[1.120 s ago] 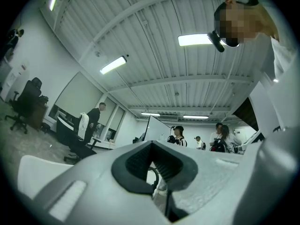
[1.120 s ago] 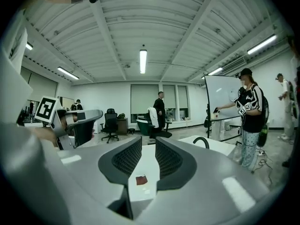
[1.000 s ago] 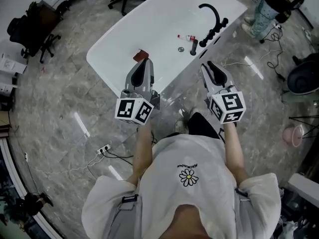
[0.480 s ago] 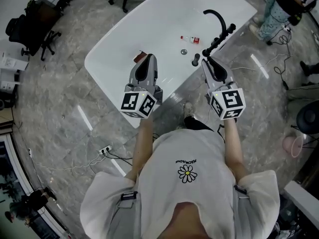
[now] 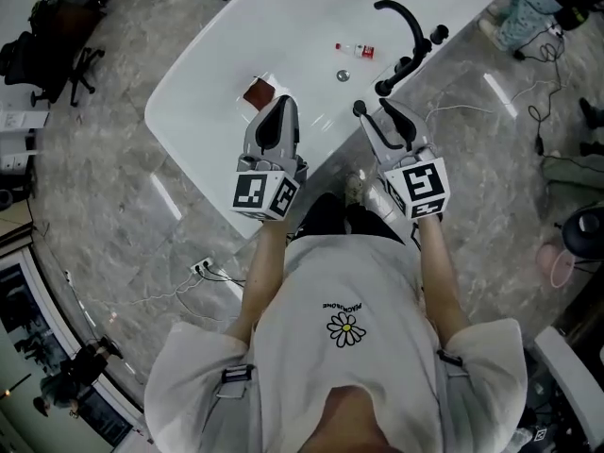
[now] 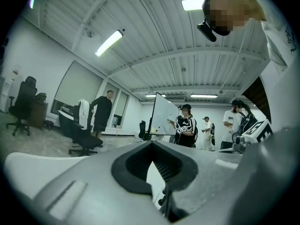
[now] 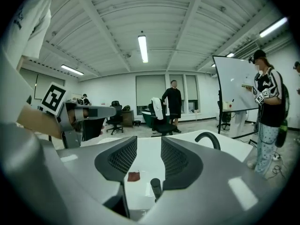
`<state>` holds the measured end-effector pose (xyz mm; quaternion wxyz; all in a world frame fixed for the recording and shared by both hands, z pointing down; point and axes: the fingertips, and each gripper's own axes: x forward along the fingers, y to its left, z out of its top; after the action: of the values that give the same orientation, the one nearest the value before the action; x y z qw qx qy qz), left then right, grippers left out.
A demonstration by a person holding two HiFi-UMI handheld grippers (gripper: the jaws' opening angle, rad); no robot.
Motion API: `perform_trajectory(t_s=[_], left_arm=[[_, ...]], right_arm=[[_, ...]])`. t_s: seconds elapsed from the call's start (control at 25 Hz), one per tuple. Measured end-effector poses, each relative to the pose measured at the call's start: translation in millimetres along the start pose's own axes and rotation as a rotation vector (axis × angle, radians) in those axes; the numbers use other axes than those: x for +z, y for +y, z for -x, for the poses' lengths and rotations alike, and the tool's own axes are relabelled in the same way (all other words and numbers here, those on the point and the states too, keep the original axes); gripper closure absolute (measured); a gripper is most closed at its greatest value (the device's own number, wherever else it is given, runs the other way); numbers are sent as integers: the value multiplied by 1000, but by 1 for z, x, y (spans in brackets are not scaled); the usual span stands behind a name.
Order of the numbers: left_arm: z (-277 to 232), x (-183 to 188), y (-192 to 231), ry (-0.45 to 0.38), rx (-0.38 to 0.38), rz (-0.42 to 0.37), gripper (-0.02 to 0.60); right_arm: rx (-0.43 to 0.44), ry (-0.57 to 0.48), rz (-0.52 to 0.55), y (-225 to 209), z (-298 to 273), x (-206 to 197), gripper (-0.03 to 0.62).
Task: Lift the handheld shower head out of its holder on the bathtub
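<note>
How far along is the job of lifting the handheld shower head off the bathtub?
Done: nothing lifted; the handheld shower head still stands upright at the bathtub rim. In hand: the right gripper sits just short of it; its jaws have just been opening, with nothing between them. The left gripper is shut. Left: close on the shower head and lift it out.

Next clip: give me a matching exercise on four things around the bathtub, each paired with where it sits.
Things:
1. tap
2. bottle
3. shower head
4. brown pad

Places:
A. lying in the bathtub near the drain
B. upright just ahead of the right gripper
C. in the bathtub beside the left gripper's tip
D. arching up from the bathtub's rim

Pairs: 1-D, 2-A, 3-B, 4-C.

The right gripper's jaws have just been opening; nothing sits between its pads.
</note>
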<state>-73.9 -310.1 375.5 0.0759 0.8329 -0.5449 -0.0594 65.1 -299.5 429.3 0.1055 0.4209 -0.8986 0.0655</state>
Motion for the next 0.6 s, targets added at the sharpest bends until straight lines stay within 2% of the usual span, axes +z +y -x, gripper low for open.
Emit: perform_trajectory(t_s=[0.16, 0.32, 0.44, 0.6], left_arm=[[-6, -30, 10, 66, 25, 23, 580], [-10, -57, 13, 145, 13, 22, 580], [-24, -81, 19, 184, 5, 35, 580], [-42, -117, 30, 224, -6, 45, 580]], right_arm=[[15, 101, 81, 0, -21, -39, 414], [49, 223, 74, 5, -32, -87, 379], [72, 302, 58, -1, -48, -127, 373], [53, 393, 94, -21, -75, -183, 385]])
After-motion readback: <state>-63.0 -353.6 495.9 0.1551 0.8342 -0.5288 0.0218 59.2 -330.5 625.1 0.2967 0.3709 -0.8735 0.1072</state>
